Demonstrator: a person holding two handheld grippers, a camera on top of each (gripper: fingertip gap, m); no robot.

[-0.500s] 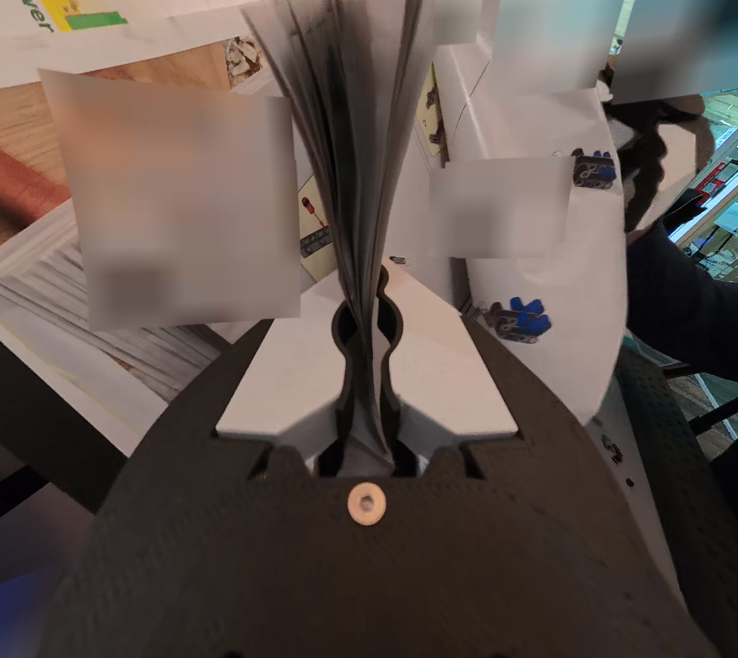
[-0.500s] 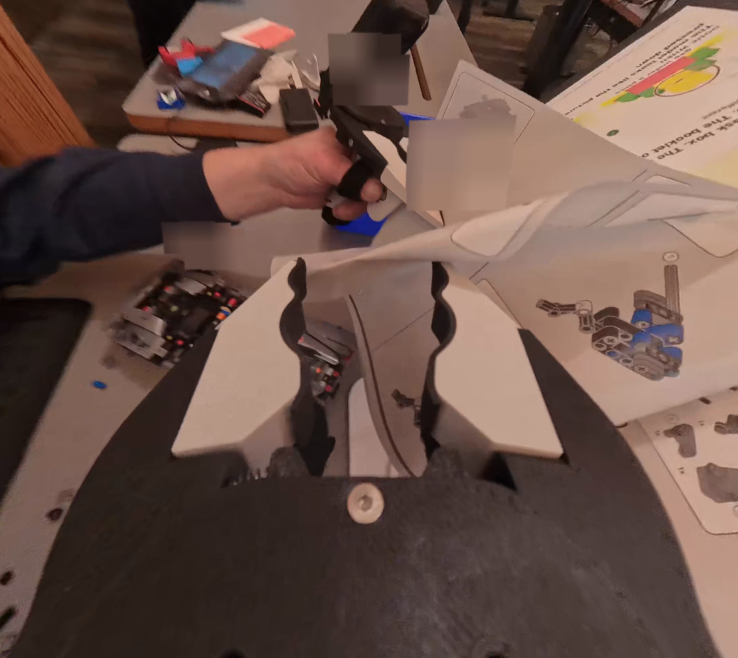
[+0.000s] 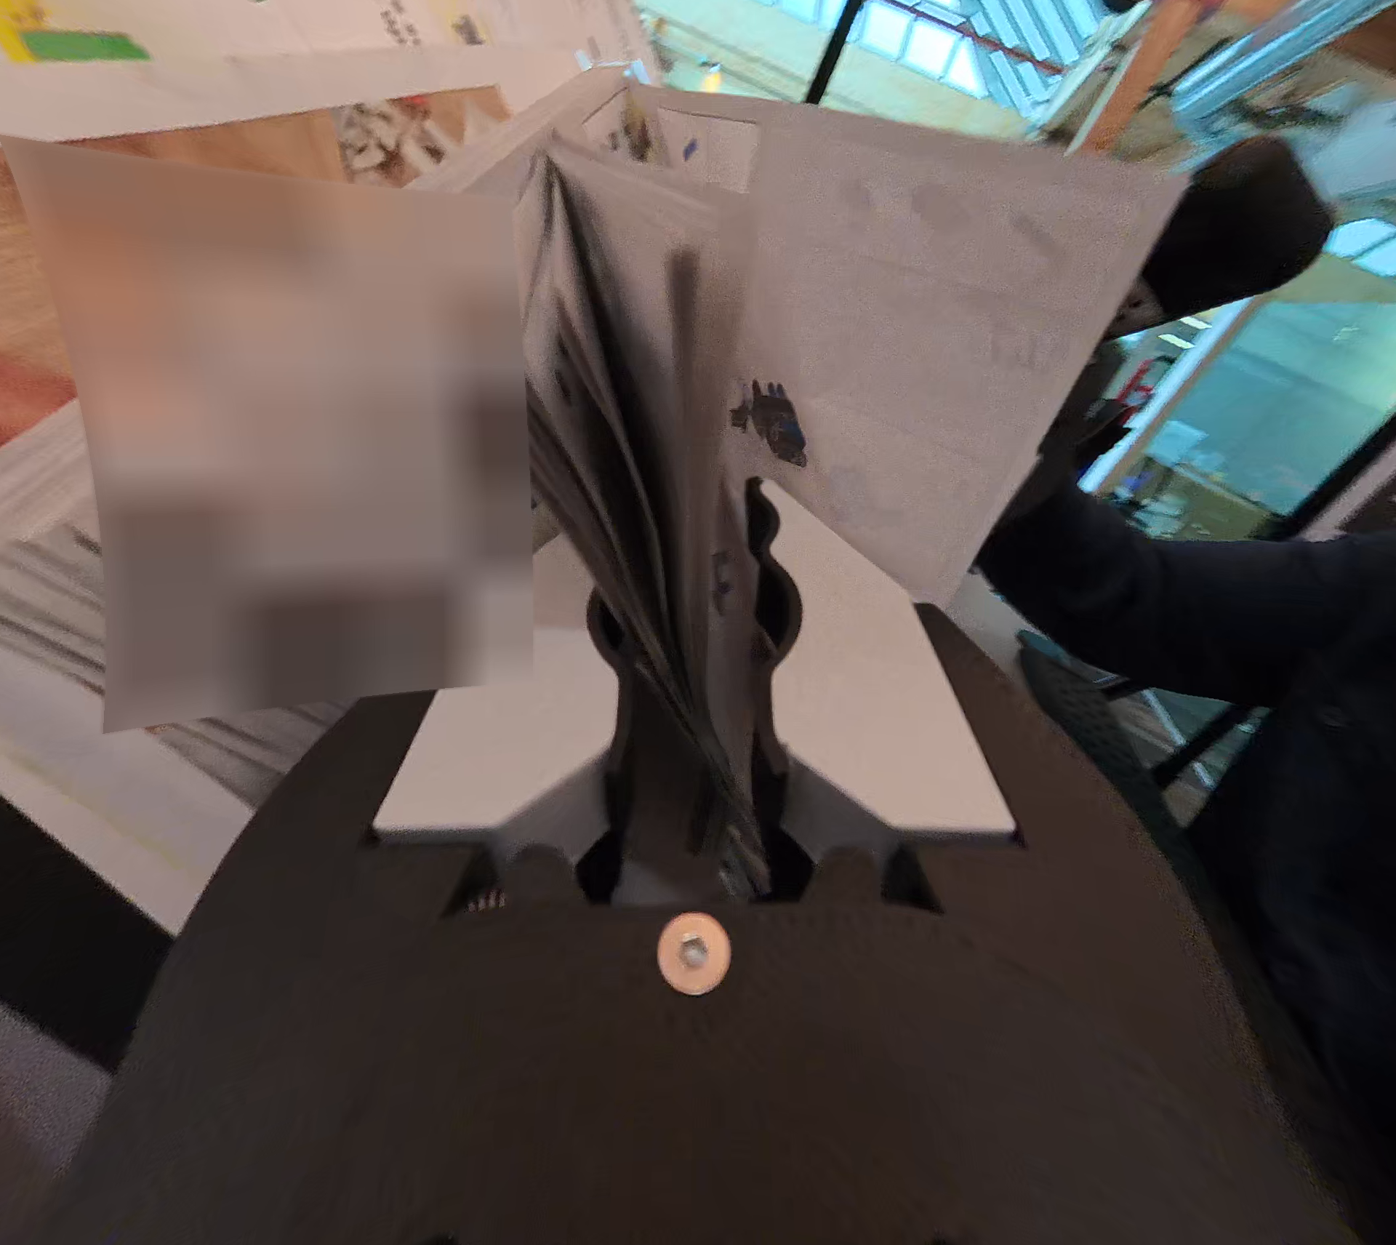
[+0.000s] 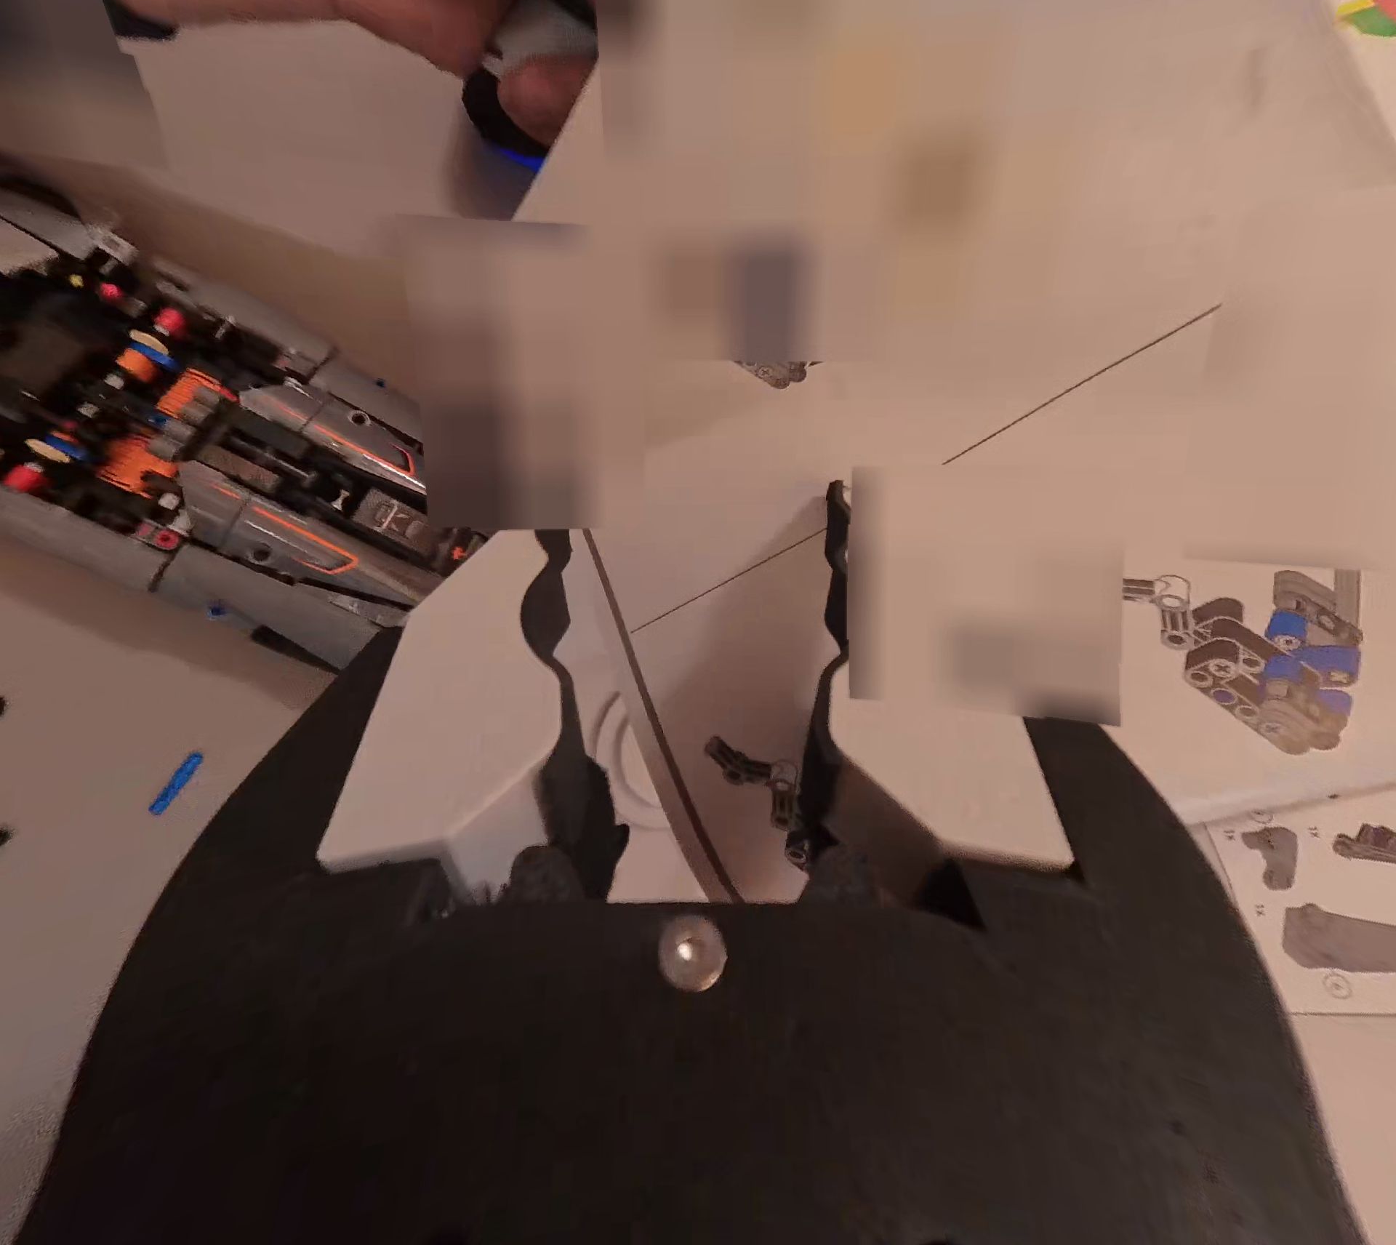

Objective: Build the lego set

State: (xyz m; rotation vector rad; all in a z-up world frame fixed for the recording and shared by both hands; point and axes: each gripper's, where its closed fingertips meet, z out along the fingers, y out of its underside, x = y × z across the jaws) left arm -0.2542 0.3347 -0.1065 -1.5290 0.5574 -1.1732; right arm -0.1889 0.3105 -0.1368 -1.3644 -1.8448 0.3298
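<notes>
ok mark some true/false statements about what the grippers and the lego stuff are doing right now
1. The left gripper has a sheaf of instruction booklet pages between its fingers. True.
2. The right gripper is shut tight on a blue pin. False: it is open, over a printed page, holding nothing.
3. A partly built grey model with orange trim lies left of the right gripper. True.
4. The loose blue piece is attached to the model. False: it lies apart on the table.
5. The booklet lies closed and flat. False: its pages are fanned open.
</notes>
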